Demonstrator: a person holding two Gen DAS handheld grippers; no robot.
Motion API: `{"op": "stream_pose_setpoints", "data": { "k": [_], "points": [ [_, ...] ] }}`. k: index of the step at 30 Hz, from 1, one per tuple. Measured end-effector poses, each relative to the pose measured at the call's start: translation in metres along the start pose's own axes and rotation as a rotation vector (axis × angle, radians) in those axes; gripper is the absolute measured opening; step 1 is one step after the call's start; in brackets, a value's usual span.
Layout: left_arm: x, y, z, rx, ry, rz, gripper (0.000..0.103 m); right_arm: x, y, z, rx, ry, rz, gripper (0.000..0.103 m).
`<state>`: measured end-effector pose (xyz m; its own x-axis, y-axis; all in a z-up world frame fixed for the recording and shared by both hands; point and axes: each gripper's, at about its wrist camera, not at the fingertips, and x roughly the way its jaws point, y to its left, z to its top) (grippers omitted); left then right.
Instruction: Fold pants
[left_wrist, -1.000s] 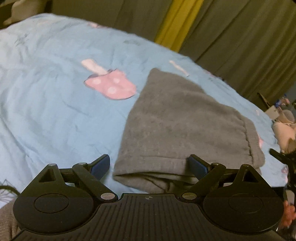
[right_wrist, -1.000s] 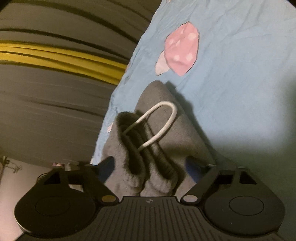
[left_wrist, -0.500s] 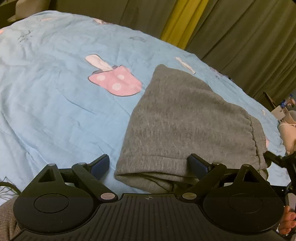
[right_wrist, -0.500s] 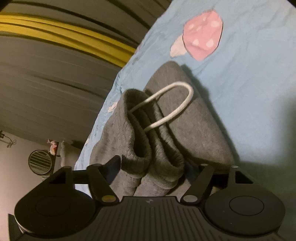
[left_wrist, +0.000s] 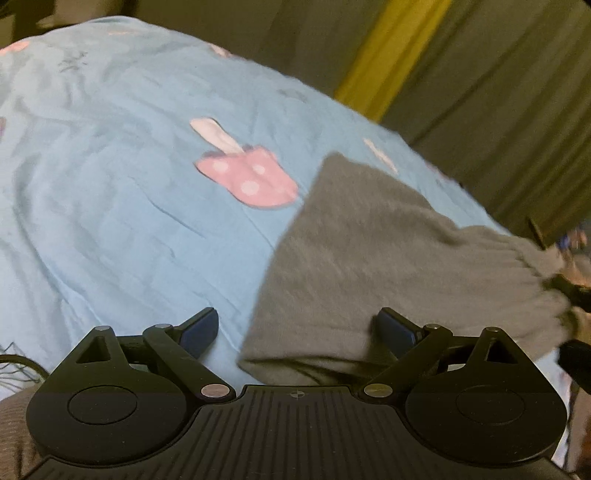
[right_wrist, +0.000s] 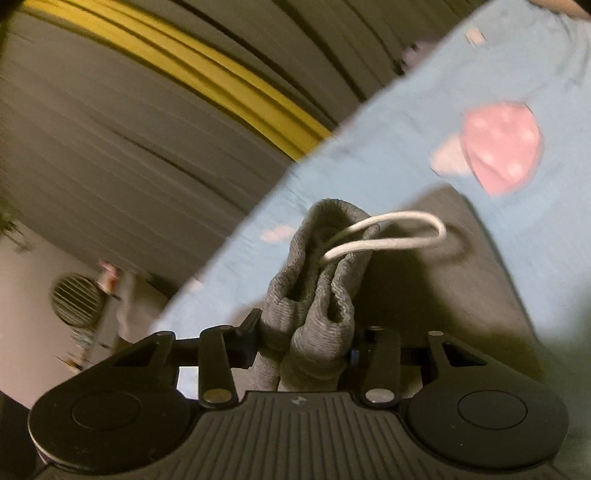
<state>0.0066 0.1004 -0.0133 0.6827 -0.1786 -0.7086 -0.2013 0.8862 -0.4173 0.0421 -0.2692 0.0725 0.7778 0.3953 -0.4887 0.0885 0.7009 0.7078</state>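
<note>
Grey folded pants (left_wrist: 388, 258) lie on the blue bedsheet (left_wrist: 110, 203) near its curtain-side edge. My left gripper (left_wrist: 297, 330) gapes wide, the near fold edge sitting between its jaws, untouched on the left. My right gripper (right_wrist: 304, 338) pinches the bunched waistband (right_wrist: 314, 295), white drawstring (right_wrist: 391, 230) looping beyond.

Left gripper (left_wrist: 297, 332) spread wide — right gripper (right_wrist: 304, 341) clamped.

motion-blurred pants (left_wrist: 388, 258) waistband, right gripper (right_wrist: 304, 341) pads buried in cloth, clutter (right_wrist: 107, 280) indistinct
</note>
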Motion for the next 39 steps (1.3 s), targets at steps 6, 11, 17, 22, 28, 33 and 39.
{"op": "stream_pose_setpoints", "data": {
  "k": [6, 11, 17, 22, 28, 33, 39],
  "points": [
    [0.000, 0.007, 0.002, -0.054, 0.003, 0.005, 0.097, -0.041, -0.014, -0.005, 0.007, -0.094, 0.033, 0.049],
    [0.000, -0.003, 0.000, 0.020, 0.008, 0.007, 0.097, -0.039, -0.086, -0.023, 0.072, 0.004, -0.250, 0.072],
    [0.004, -0.007, -0.001, 0.037, 0.026, 0.010, 0.097, -0.065, -0.123, -0.012, 0.332, -0.146, -0.106, 0.072],
    [0.005, -0.005, 0.000, 0.024, 0.031, 0.014, 0.097, -0.036, -0.136, -0.001, 0.370, -0.083, -0.108, 0.046],
    [0.007, -0.013, -0.003, 0.068, 0.037, 0.035, 0.097, -0.008, -0.162, 0.006, 0.479, -0.067, -0.094, 0.013],
    [-0.003, -0.049, -0.011, 0.225, 0.007, 0.002, 0.097, -0.008, -0.170, 0.010, 0.497, -0.114, -0.043, 0.004],
    [0.002, -0.142, -0.046, 0.613, -0.041, -0.027, 0.096, -0.014, -0.171, 0.011, 0.495, -0.149, 0.009, 0.005]
  ]
}}
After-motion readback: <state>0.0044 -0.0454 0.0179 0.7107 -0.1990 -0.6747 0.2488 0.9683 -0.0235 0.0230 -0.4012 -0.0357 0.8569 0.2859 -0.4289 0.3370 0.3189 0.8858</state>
